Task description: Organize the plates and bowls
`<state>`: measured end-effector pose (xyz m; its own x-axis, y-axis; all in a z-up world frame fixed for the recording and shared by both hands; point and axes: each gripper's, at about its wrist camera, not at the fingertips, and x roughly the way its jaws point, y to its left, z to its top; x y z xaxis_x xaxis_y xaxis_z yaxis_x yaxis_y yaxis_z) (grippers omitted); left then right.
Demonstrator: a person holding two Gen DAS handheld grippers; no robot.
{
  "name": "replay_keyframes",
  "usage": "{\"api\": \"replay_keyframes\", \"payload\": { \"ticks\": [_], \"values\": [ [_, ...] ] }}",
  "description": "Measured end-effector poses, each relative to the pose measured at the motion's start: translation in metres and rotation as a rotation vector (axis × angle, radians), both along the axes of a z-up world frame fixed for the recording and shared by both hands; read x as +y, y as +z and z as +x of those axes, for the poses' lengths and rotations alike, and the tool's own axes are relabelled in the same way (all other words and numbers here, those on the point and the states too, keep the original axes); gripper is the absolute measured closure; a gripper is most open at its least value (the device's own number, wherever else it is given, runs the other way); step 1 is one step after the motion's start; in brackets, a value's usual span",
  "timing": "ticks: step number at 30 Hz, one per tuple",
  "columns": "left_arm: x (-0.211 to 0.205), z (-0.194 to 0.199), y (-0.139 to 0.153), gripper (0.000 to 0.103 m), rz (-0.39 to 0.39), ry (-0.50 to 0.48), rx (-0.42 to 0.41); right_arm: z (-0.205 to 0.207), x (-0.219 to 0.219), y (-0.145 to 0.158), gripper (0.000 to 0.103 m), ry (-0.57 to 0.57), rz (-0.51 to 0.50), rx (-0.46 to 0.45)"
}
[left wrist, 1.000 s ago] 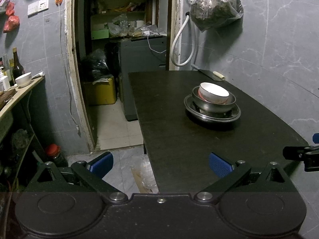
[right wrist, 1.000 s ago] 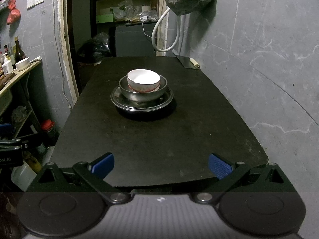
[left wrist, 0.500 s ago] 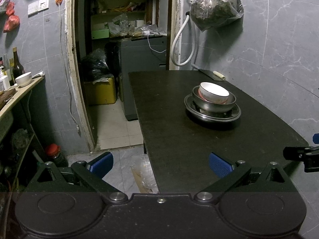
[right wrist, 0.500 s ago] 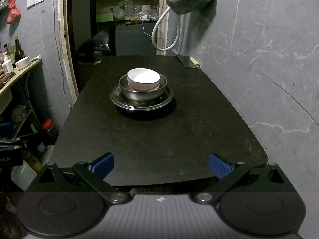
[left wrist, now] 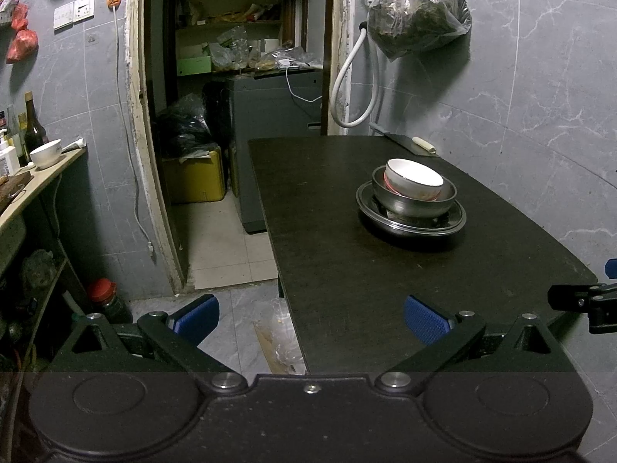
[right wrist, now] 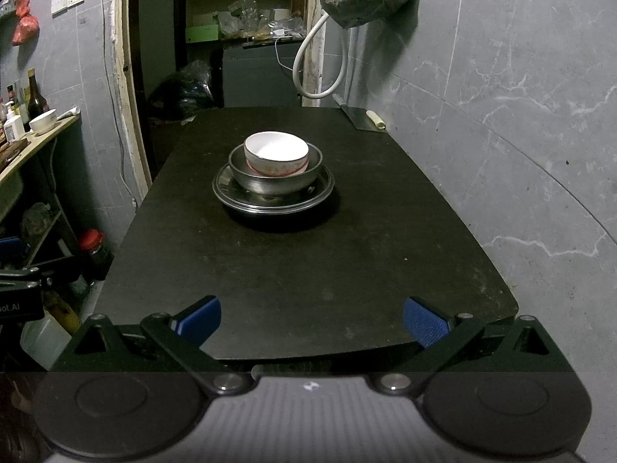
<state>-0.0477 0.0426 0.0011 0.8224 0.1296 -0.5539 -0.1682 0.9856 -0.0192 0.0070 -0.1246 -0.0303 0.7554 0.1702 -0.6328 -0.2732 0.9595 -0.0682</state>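
Nothing moved; both grippers' fingers (left wrist: 194, 318) (right wrist: 426, 326) stay spread wide, empty.

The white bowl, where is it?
The white bowl sits tilted inside the metal bowl, on the metal plate, mid-table in the right wrist view; right of centre in the left wrist view.

Glossy white ceramic bowl (right wrist: 276, 153); dull metal bowl (right wrist: 275, 177) and plate (right wrist: 231, 193); matt dark table (right wrist: 308, 266).
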Motion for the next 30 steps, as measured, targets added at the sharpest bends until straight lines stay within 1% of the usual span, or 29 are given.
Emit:
{"api": "replay_keyframes", "payload": {
  "ticks": [18,23,26,30],
  "values": [
    [-0.0014,-0.0008,0.0009,0.001,-0.003,-0.002,-0.004,0.0005,-0.0031,-0.0002,0.000,-0.010,0.001,0.002],
    [-0.0039,-0.0013,0.0014,0.001,-0.001,-0.023,0.001,0.0007,-0.0038,-0.0009,0.000,-0.012,0.002,0.003],
    [-0.0037,0.0003,0.0019,0.001,0.005,-0.019,0.003,0.0019,-0.0052,-0.0011,0.000,-0.014,0.000,0.007],
    [-0.0005,0.0040,0.0022,0.001,-0.011,-0.037,0.015,0.0045,-0.0077,-0.0018,0.000,-0.022,0.000,0.013]
  ]
}}
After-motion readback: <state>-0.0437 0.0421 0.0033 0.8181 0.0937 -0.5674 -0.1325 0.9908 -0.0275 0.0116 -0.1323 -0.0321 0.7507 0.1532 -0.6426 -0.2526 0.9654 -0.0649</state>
